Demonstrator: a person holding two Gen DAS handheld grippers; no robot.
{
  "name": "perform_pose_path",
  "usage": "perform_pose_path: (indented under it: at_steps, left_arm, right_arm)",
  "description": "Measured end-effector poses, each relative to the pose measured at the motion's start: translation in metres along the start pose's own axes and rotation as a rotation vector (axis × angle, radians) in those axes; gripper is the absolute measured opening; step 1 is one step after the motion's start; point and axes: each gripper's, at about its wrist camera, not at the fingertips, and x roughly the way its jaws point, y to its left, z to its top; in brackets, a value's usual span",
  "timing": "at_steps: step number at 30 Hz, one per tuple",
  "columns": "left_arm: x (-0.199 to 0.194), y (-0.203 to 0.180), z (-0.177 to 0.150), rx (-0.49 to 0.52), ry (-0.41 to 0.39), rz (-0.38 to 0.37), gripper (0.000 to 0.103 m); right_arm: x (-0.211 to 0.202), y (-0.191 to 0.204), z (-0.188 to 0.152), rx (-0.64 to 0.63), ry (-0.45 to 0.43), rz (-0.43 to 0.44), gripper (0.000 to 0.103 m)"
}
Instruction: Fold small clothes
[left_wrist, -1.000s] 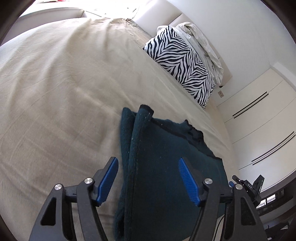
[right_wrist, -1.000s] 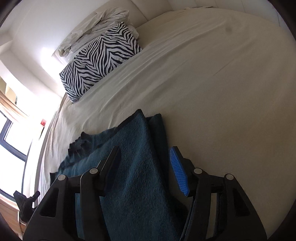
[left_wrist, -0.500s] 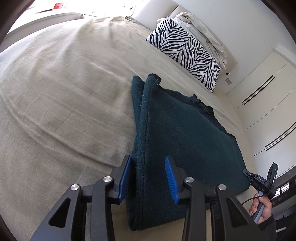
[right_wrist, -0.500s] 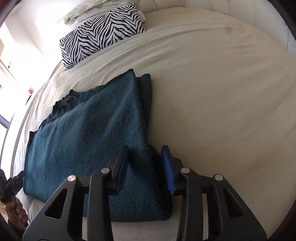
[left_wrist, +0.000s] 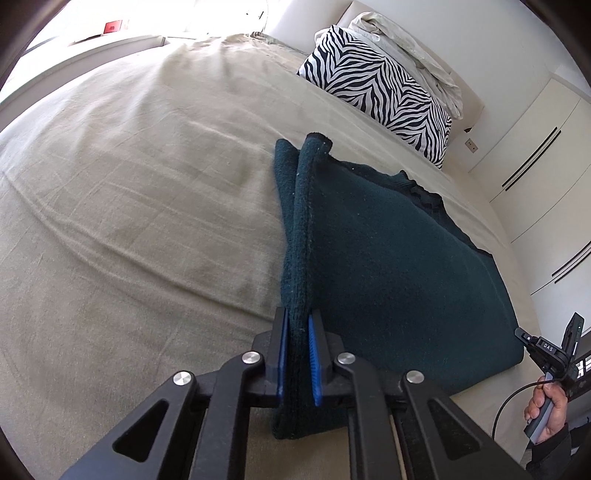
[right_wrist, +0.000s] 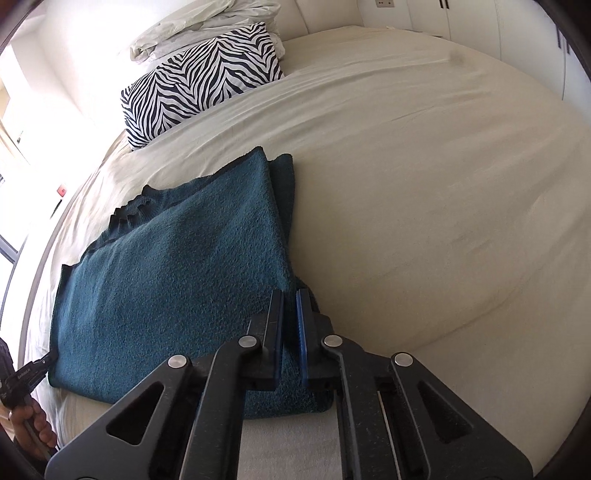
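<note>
Left gripper (left_wrist: 297, 354) is pinching the teal sweater's (left_wrist: 399, 258) near folded edge | right gripper (right_wrist: 290, 332) is clamping its opposite near corner | sweater is lying flat on the bed (left_wrist: 129, 184), zebra pillow (right_wrist: 199, 81) sitting toward 11 o'clock in the right view

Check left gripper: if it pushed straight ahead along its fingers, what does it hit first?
The left gripper, shut on the teal garment, would plough into that garment's raised fold; beyond lies bare bed sheet. Depth uncertain.
</note>
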Motion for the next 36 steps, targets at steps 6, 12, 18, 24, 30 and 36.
perform_pose_path:
  at_steps: [6, 12, 18, 24, 30, 36]
  left_arm:
    - [-0.001, 0.0, 0.0, 0.013, 0.007, -0.002, 0.01]
    - [-0.004, 0.007, -0.005, 0.016, 0.01, -0.005, 0.01]
    - [-0.009, 0.009, -0.012, 0.006, -0.002, -0.009, 0.008]
    - [-0.012, 0.012, -0.02, -0.019, -0.004, -0.016, 0.007]
    - [-0.012, 0.015, -0.017, -0.04, -0.004, -0.018, 0.013]
    - [-0.047, -0.003, 0.006, 0.011, -0.117, 0.043, 0.04]
  right_arm:
    - [-0.005, -0.009, -0.004, 0.033, -0.006, 0.014, 0.005]
    - [0.006, -0.022, -0.008, 0.079, 0.012, 0.043, 0.005]
    - [0.012, -0.021, -0.009, 0.073, 0.012, 0.04, 0.005]
    - [0.012, -0.015, -0.009, 0.045, 0.009, 0.019, 0.005]
    - [0.017, -0.015, -0.008, 0.028, 0.025, 0.02, 0.007]
    - [-0.011, -0.02, -0.001, 0.095, -0.016, 0.002, 0.054]
